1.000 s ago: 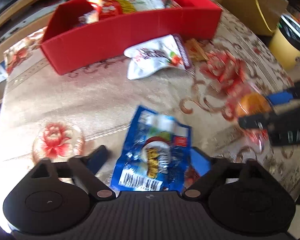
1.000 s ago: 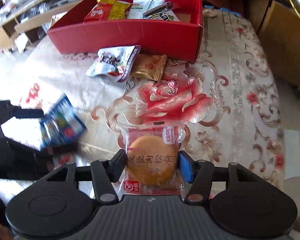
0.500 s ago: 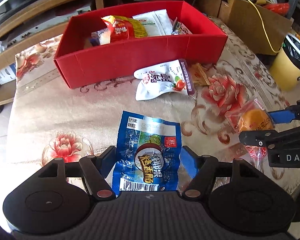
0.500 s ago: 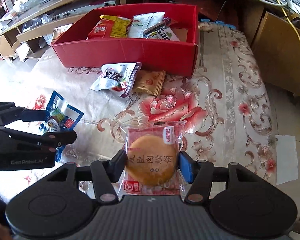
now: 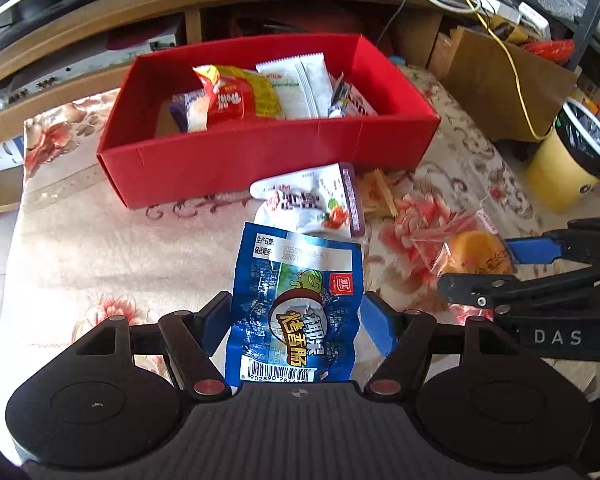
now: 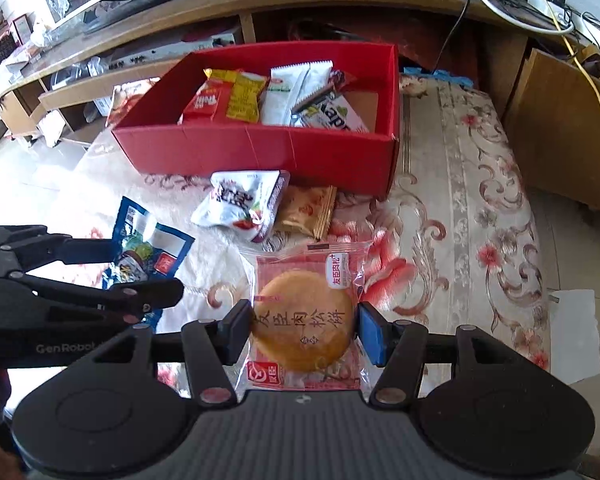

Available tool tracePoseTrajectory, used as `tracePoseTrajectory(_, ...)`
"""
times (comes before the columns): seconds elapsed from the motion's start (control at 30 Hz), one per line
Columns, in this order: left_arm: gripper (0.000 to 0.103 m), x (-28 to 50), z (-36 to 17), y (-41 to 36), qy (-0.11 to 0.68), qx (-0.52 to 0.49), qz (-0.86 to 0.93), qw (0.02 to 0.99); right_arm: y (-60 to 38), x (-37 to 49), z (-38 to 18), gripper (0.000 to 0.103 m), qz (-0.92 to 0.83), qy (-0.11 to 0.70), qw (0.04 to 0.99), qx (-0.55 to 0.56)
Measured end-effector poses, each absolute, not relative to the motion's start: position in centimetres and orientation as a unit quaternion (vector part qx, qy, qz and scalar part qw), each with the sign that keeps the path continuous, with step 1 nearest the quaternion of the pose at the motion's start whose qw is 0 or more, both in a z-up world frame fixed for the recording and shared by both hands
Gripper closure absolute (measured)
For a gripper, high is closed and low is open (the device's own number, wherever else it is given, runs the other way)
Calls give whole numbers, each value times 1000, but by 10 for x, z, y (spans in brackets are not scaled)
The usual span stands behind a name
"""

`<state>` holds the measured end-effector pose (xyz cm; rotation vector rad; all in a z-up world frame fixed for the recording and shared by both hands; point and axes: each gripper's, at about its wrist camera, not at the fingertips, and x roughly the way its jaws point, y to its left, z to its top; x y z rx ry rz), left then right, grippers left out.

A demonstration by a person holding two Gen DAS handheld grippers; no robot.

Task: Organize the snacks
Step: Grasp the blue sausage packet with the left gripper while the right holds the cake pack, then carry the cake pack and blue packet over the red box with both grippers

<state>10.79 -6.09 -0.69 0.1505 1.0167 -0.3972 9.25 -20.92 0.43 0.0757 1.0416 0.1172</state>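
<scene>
Gripping snacks: left claw [image 5: 296,320] blue packet [image 5: 296,300], right claw [image 6: 302,328] cake packet [image 6: 304,316].

Bright daylight from the left of the frame washes out the floral-clothed counter [image 5: 80,248] at the lower left; both views sharp centrally, with fisheye bending and dark corners at the edges.

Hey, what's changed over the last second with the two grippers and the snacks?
The left gripper closed on the blue packet, which had lain loose between its fingers, and lifted it. The right gripper kept its hold on the cake packet and rose too. The red box, the white packet and the brown packet stayed put.
</scene>
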Motion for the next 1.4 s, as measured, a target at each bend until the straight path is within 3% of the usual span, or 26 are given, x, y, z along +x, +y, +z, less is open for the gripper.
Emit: tracePoseTrajectory(1.4, 29, 227, 36, -69, 439, 11, -150, 886, -231, 220, 51, 48, 39, 438, 893, 99)
